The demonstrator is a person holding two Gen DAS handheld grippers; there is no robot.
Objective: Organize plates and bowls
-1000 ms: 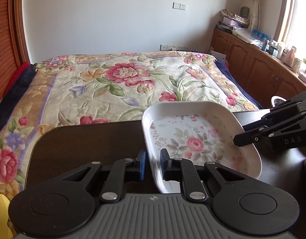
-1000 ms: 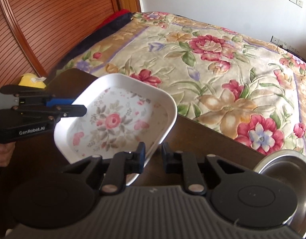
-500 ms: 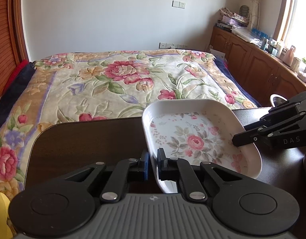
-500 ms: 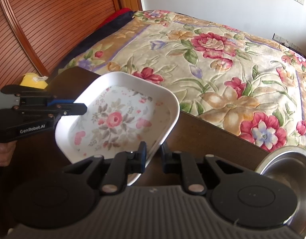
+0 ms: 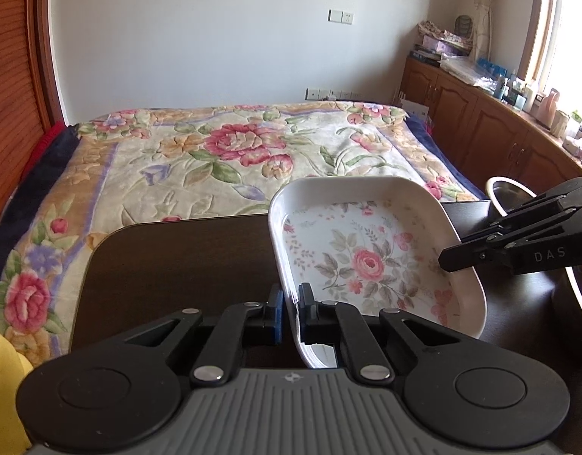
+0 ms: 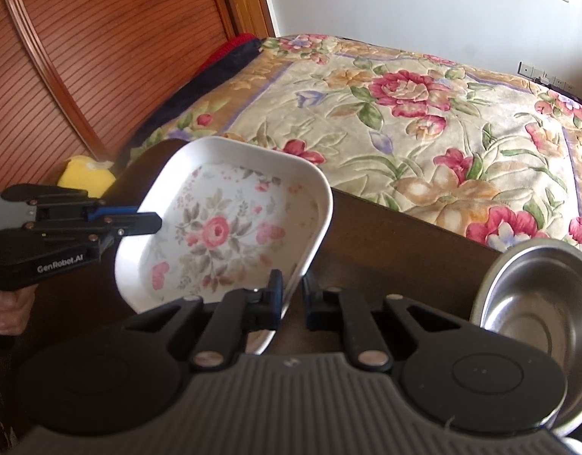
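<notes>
Floral plate (image 5: 366, 261) is being clamped at its near rim by the left tool (image 5: 290, 311); the right tool (image 6: 291, 295) is straddling its opposite rim, fingers slightly apart.

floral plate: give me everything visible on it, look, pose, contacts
The floral plate is a shallow, rounded-square dish, glossy white like ceramic or melamine, with a raised rim and a pink rose and grey-green leaves printed inside. It looks tilted, seemingly raised off the dark table. The left tool pinches one rim edge. The right tool straddles the opposite rim, its fingers a little apart. A steel bowl sits nearby, not touching.
</notes>
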